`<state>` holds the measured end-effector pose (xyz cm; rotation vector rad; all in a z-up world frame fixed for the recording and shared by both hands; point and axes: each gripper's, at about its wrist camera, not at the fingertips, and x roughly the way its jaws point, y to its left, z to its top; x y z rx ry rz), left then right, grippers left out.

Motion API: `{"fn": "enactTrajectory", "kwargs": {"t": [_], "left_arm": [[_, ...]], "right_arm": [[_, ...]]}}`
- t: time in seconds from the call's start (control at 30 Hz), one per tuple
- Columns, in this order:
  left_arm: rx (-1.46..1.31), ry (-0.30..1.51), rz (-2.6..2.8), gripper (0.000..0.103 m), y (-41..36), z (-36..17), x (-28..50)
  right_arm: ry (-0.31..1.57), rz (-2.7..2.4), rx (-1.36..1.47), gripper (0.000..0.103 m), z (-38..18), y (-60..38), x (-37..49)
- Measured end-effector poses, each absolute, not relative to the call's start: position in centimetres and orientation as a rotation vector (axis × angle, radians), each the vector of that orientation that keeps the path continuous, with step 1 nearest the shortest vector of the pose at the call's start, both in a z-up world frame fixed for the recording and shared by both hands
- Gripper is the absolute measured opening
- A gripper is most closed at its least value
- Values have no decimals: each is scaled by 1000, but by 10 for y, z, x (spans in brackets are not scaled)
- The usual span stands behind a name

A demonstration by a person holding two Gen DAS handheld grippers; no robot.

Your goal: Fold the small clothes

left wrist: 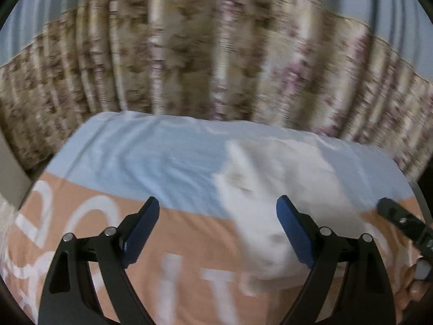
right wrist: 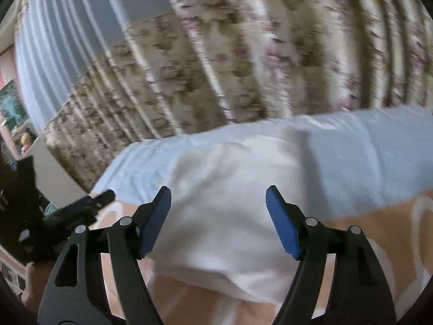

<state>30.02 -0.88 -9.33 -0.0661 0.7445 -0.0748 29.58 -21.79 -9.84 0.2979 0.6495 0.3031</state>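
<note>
A small white garment (left wrist: 270,178) lies crumpled on a bed sheet (left wrist: 148,157) that is pale blue at the far side and peach with white letters nearer me. My left gripper (left wrist: 217,203) hangs open above the sheet, and the garment reaches under its right finger. In the right wrist view the white garment (right wrist: 224,230) spreads below my right gripper (right wrist: 217,192), which is open; its blue pads stand apart from the cloth. Both views are motion-blurred. One black finger (left wrist: 397,216) of the right gripper shows at the right edge.
A flowered beige curtain (left wrist: 189,54) hangs close behind the bed's far edge, also filling the curtain (right wrist: 243,54) side of the right wrist view. A person's hand (left wrist: 414,289) holds the right gripper's handle. The left gripper's black finger (right wrist: 81,208) is at the left.
</note>
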Motion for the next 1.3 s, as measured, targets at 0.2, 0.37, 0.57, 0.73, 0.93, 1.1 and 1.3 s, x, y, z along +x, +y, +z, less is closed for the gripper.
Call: {"fn": "enactTrajectory", "kwargs": {"t": [0.2, 0.37, 0.57, 0.73, 0.93, 1.1, 1.3], "left_arm": [[-26, 829, -127, 36, -42, -123, 297], [-39, 873, -152, 18, -40, -136, 281], [-40, 896, -143, 22, -31, -155, 277], [-23, 896, -151, 24, -30, -155, 276], [-32, 887, -123, 43, -22, -159, 276], [22, 859, -104, 46, -26, -157, 270], [48, 750, -65, 57, -32, -118, 257]], "right_arm": [[684, 257, 338, 74, -116, -257, 272], [682, 281, 295, 74, -115, -254, 256], [704, 288, 178, 73, -127, -223, 257], [714, 213, 271, 73, -140, -231, 265], [810, 172, 232, 76, -157, -231, 286], [846, 185, 193, 82, -174, -233, 275], [816, 185, 191, 83, -166, -234, 271]]}}
